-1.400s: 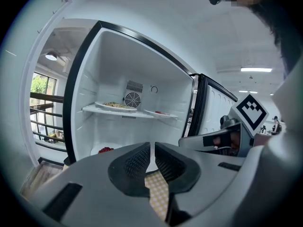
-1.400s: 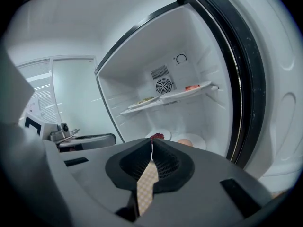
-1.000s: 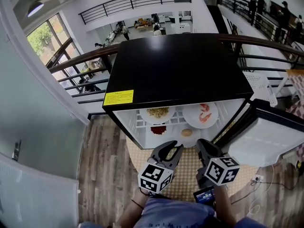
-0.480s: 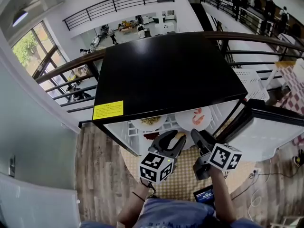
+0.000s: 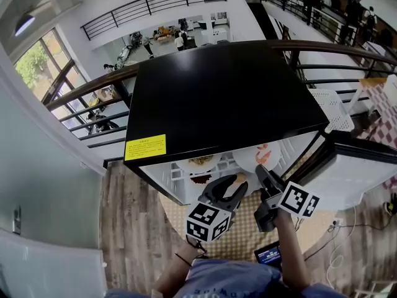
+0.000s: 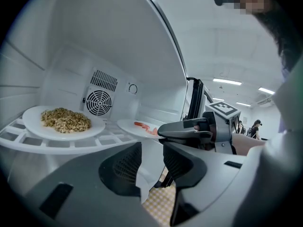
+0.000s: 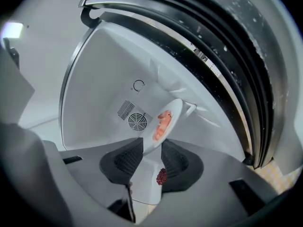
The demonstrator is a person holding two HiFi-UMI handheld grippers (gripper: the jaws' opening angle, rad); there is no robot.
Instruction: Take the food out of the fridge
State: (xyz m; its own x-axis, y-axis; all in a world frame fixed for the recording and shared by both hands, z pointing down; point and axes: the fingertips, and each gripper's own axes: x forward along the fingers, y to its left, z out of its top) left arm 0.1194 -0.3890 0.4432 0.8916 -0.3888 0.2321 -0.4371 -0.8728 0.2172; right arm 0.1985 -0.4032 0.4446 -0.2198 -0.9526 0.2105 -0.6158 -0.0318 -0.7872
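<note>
The small black fridge [image 5: 217, 92] stands open. On its upper shelf sit a white plate of brown grain [image 6: 64, 122] and a white plate of pink shrimp [image 5: 263, 154]. Below them lie a red food [image 5: 200, 179] and a pale bun [image 5: 240, 179]. My left gripper [image 5: 226, 186] is at the shelf's front; its jaws have just been opening and hold nothing [image 6: 151, 162]. My right gripper [image 5: 263, 174], rolled on its side, has its jaws either side of the shrimp plate's rim [image 7: 158, 126]; they have just been closing, and a gap still shows [image 7: 152, 157].
The fridge door [image 5: 353, 166] hangs open at the right. A woven mat [image 5: 242, 228] covers the wooden floor under the fridge. A fan grille [image 6: 98, 102] sits in the fridge's back wall. A railing [image 5: 93, 85] runs behind the fridge.
Both grippers have moved forward to the fridge's shelf. The right gripper has rolled onto its side and now straddles the shrimp plate's rim.
</note>
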